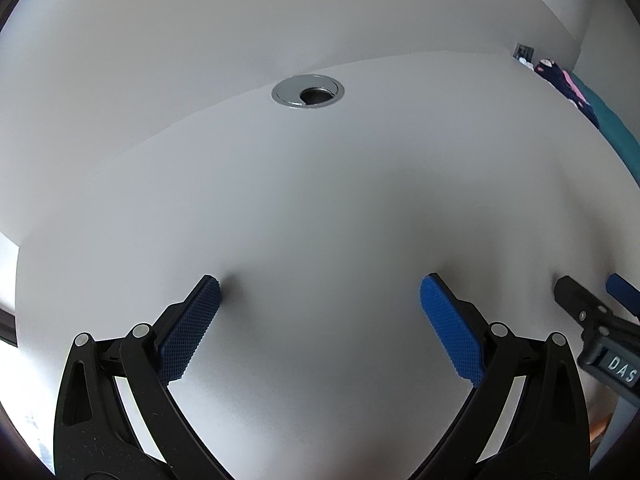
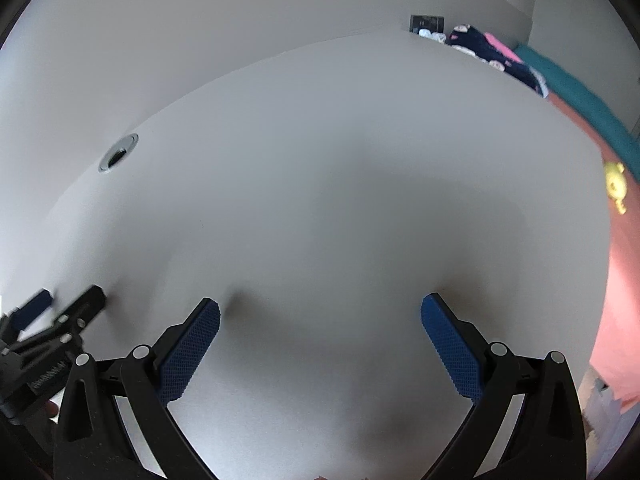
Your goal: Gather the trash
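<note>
Left gripper [image 1: 320, 290] and right gripper [image 2: 320, 312], each with 2 blue-padded fingers spread wide and holding nothing, side by side over a bare white surface [image 1: 320, 200] with a round metal cable hole [image 1: 307, 93]; no trash visible in either view.

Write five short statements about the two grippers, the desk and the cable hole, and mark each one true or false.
1. The left gripper is open with nothing between its fingers. True.
2. The right gripper is shut on a piece of trash. False: it is open and holds nothing.
3. A round metal-rimmed cable hole sits in the white desk near its far edge. True.
4. Crumpled paper lies on the desk between the grippers. False: no trash shows on it.
5. Teal fabric lies beyond the desk's right side. True.
</note>
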A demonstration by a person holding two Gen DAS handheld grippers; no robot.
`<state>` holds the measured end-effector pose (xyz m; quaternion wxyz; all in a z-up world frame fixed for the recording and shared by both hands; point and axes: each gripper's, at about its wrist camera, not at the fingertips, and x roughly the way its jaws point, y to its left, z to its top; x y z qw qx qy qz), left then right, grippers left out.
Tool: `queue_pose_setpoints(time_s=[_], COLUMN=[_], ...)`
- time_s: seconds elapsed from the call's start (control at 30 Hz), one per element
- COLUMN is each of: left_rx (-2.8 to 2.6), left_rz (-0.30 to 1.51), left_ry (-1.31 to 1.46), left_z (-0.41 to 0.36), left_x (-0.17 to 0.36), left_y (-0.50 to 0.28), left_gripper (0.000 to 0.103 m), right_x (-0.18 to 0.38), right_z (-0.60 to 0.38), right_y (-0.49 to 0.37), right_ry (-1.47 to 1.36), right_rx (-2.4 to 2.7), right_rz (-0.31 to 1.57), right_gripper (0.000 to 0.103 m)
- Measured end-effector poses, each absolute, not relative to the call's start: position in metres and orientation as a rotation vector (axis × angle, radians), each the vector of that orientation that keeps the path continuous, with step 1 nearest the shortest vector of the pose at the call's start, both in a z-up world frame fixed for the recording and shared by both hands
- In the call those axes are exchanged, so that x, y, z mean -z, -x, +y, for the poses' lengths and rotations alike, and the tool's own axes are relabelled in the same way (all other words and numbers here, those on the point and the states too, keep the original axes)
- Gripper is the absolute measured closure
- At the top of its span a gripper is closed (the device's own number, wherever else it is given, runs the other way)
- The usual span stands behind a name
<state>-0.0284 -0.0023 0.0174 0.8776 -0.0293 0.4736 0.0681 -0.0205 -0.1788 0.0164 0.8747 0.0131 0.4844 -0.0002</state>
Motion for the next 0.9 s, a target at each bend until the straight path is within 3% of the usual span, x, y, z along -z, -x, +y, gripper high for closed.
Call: queue_pose_setpoints(time_s=[0.9], left_rx=[-0.148], left_rz=[0.951], left_ry=[0.061], left_z=[-0.0033], left_x=[-0.0172], left_y=[0.0319], left_gripper=[0.006], right_x=[-0.0109], right_z=[-0.1764], right_y=[0.0229], right_ry=[-0.024], right_rx=[0.032], right_rz=[0.938], right_gripper=[0.002])
